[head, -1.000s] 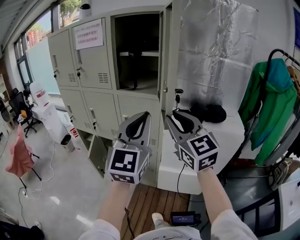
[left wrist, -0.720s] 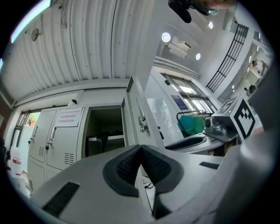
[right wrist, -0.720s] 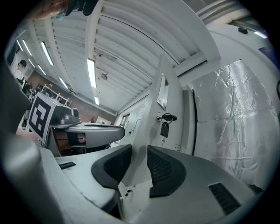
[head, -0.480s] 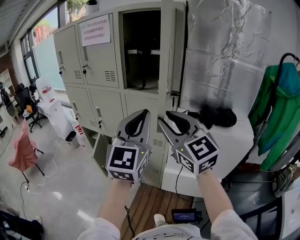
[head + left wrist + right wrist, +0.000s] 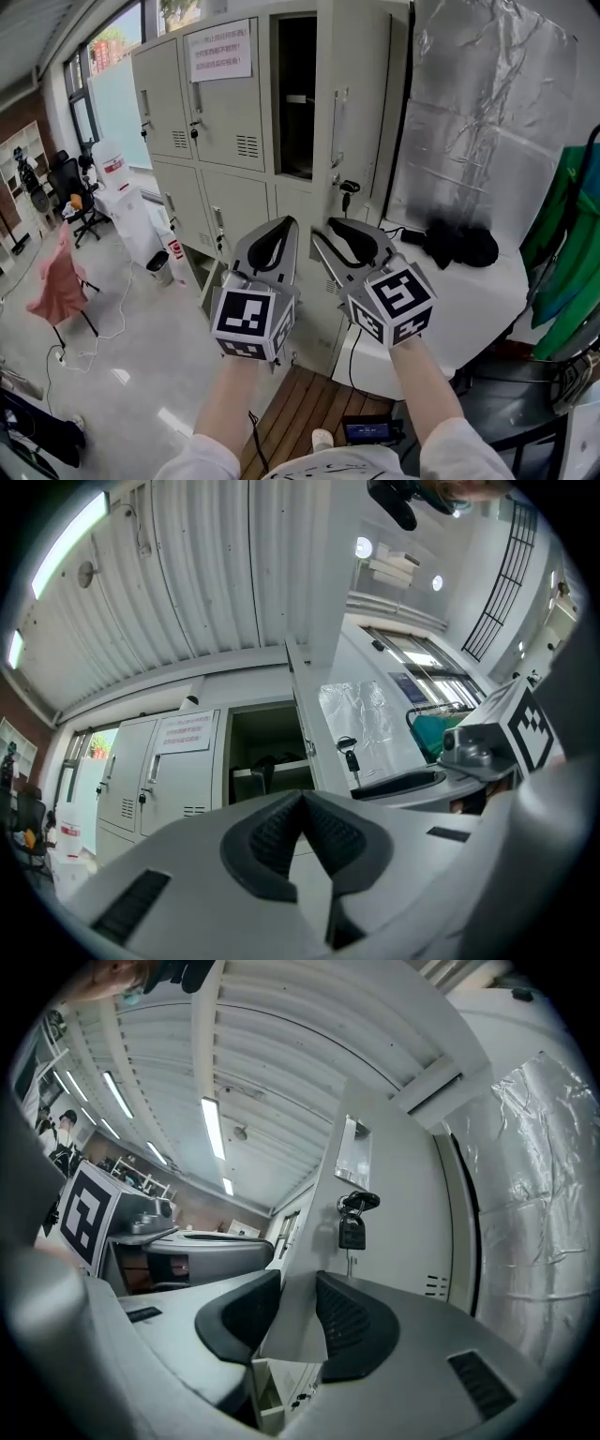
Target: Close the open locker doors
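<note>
Left hand-held gripper (image 5: 292,225) faces pale-grey locker door (image 5: 361,112), half-open.

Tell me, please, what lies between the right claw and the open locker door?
Nothing. In the right gripper view the right claw, its empty jaws just opening, faces the open locker door edge-on across bare air; the head view agrees.

A pale grey metal locker door (image 5: 361,94), keys hanging from its lock, stands swung open ahead of the left gripper (image 5: 284,227), slightly right.
</note>
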